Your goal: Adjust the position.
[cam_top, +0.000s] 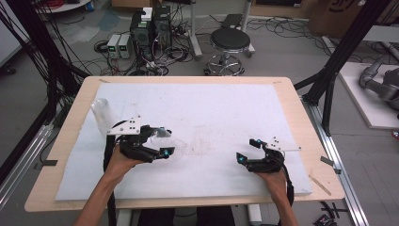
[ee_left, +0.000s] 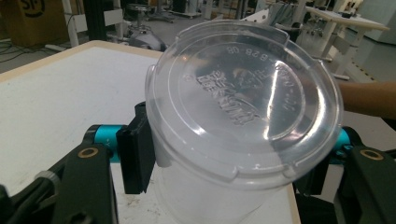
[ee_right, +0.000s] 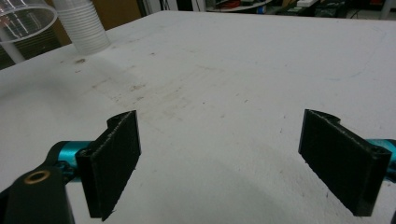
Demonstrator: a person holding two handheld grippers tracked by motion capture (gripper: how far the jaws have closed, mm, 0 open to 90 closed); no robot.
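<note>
**Jaws: left clamped on a clear lidded cup, right spread and empty**

Left gripper (cam_top: 162, 141) jaws press on opposite sides of a clear plastic cup (ee_left: 219, 186), held just under its rim, above the near-left part of the white foam board (cam_top: 221, 108). The cup is tipped, so its snap-on lid (ee_left: 245, 98) faces the left gripper view. Right gripper (cam_top: 248, 150) jaws stand wide apart with nothing between them, low over the near-right of the board.

Handling, judged: thin-walled, transparent, apparently empty, so very light. The wall should flex and could buckle or slip under a hard squeeze. The stiffest hold is probably the band beneath the rim, where the lid reinforces it. The lid is glossy, with embossed lettering and a raised edge; likely slippery against flat pads.

Surroundings: a stack of ribbed translucent cups (ee_right: 81, 25) stands at the far-left of the board. The board surface is matt, scuffed and lightly stained at the centre. It lies on a pale wooden table (cam_top: 301, 122).
</note>
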